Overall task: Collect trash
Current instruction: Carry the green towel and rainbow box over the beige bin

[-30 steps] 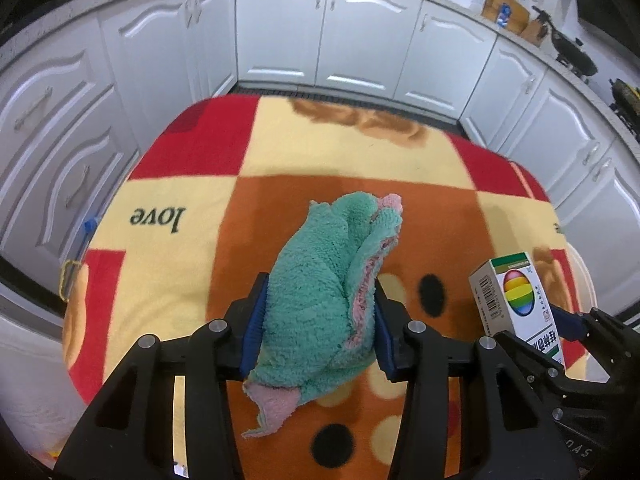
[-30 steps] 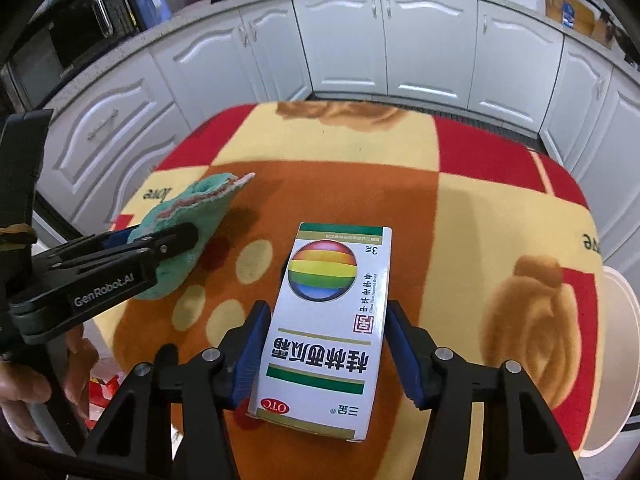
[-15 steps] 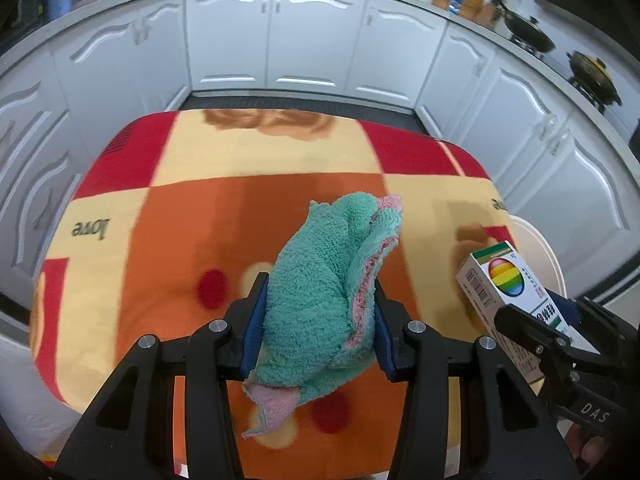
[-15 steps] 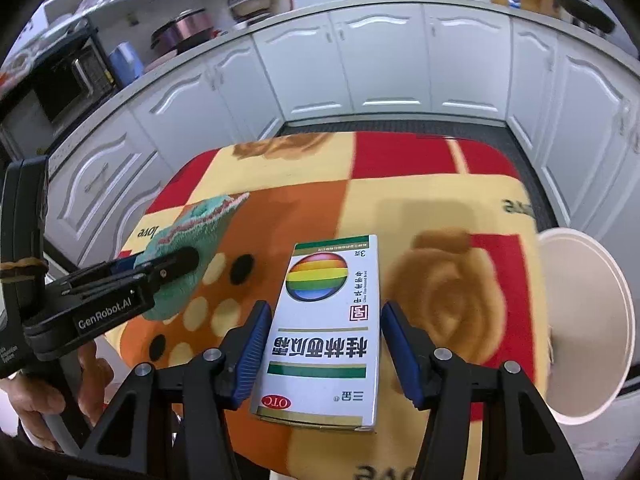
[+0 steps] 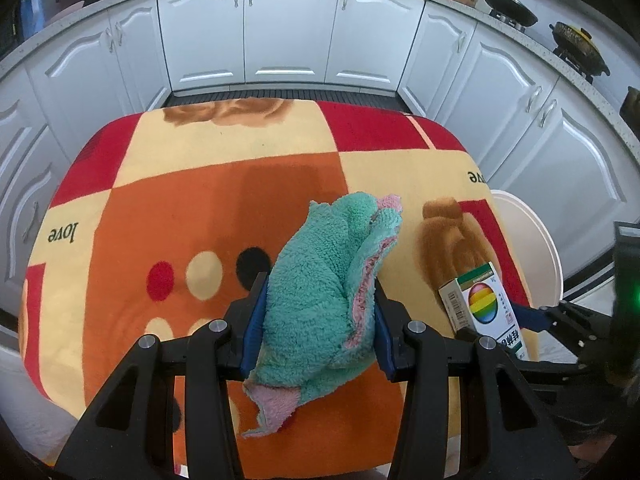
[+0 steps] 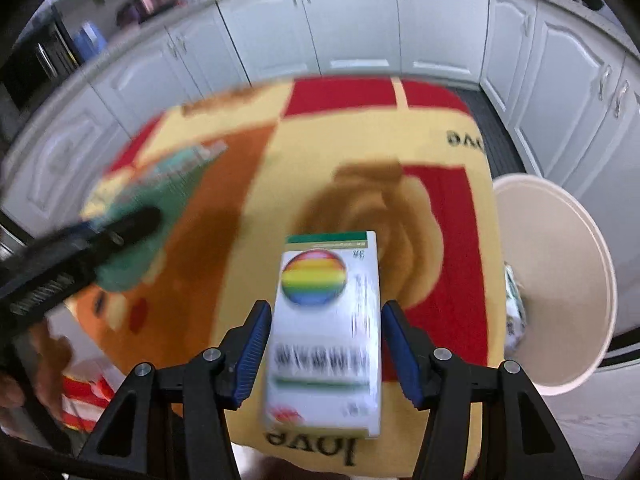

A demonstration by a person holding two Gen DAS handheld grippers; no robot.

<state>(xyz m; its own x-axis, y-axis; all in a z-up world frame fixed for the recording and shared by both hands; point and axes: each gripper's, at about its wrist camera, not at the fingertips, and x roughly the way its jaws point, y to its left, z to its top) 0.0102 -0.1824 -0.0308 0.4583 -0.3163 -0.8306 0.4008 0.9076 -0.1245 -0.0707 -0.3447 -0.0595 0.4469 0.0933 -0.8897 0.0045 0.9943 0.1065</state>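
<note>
Both loads now shifting rightward over the blanket [image 5: 192, 184] toward the white bin [image 6: 560, 280]: left gripper [image 5: 318, 324] partly closed, squeezing soft, light green cloth [image 5: 324, 292] mid-bundle; right gripper [image 6: 326, 354] clamping light, crushable medicine box [image 6: 326, 340] across its flat sides

Cloth [image 5: 320, 300] clamped between the left gripper [image 5: 318, 334] pads above the blanket-covered table [image 5: 200, 184], box [image 6: 326, 332] between the right gripper [image 6: 326, 350] pads to its right, bin [image 6: 560, 280] beside the table's right edge, cabinets [image 5: 292, 28] behind.
</note>
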